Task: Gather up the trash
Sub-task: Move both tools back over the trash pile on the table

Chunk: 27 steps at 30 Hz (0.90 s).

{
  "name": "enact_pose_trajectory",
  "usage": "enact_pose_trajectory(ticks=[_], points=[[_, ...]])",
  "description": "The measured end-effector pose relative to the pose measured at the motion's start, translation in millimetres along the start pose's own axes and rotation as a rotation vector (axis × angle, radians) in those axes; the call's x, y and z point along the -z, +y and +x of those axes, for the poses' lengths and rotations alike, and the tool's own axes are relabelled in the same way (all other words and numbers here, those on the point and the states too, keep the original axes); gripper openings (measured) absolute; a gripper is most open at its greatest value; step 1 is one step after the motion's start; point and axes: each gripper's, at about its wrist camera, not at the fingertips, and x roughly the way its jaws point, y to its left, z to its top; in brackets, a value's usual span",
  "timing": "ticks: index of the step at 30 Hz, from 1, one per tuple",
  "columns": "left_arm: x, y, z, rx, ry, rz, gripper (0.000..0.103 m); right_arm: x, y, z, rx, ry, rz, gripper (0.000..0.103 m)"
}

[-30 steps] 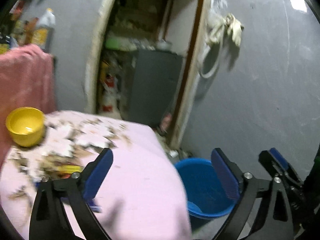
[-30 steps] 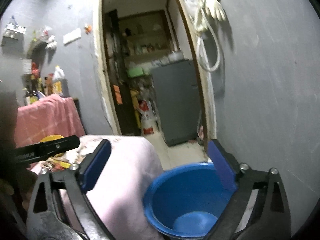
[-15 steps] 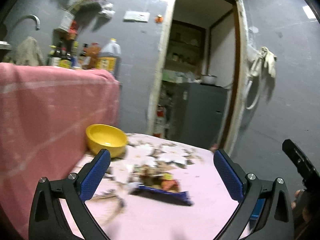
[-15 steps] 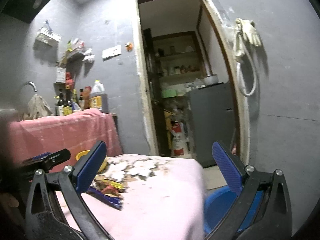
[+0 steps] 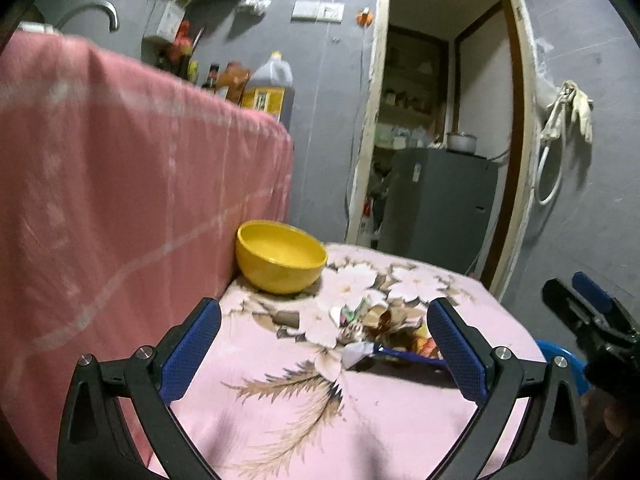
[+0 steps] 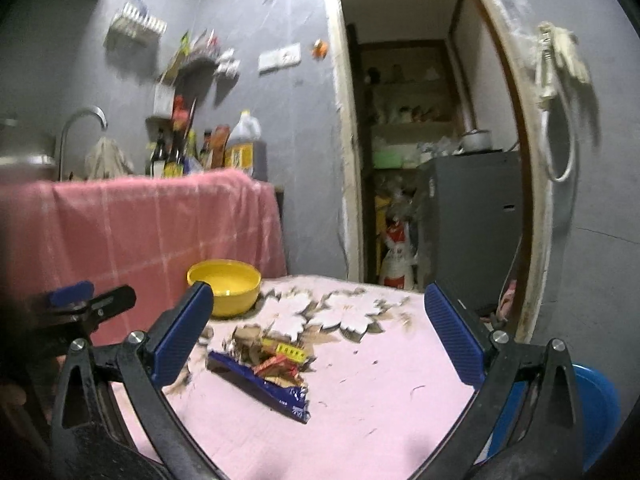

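A pile of wrappers, with a dark blue packet (image 6: 260, 384) under red and yellow ones (image 6: 280, 358), lies on the pink flowered tablecloth (image 6: 380, 400). In the left wrist view the same pile (image 5: 404, 350) lies just inside my right-hand finger. My left gripper (image 5: 324, 350) is open above the cloth, short of the pile. My right gripper (image 6: 320, 334) is open too, with the wrappers low between its fingers and nothing touched. A blue bucket (image 6: 596, 412) stands on the floor at the table's right edge. Each gripper shows in the other's view: left gripper (image 6: 80, 304), right gripper (image 5: 588, 312).
A yellow bowl (image 5: 280, 256) sits at the table's far left corner against a pink-draped counter (image 5: 120, 184) holding bottles. Behind the table is a doorway with a grey cabinet (image 6: 472, 216). A grey wall (image 5: 592, 200) with hanging gloves runs along the right.
Both views have swung left and up from the blue bucket to the table top. The wrapper pile and yellow bowl now sit nearer and more central. Both grippers stayed open.
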Motion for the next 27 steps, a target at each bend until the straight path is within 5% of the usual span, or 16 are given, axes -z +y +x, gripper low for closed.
enact_pose_trajectory(ticks=[13, 17, 27], points=[[3, 16, 47, 0.013, 0.256, -0.080, 0.100, 25, 4, 87, -0.087, 0.365, 0.016, 0.103], [4, 17, 54, 0.042, 0.301, -0.101, 0.098, 34, 3, 104, -0.123, 0.453, 0.041, 0.094], [10, 16, 81, 0.173, 0.465, -0.200, 0.068, 52, 7, 128, -0.202, 0.590, 0.073, 0.066]])
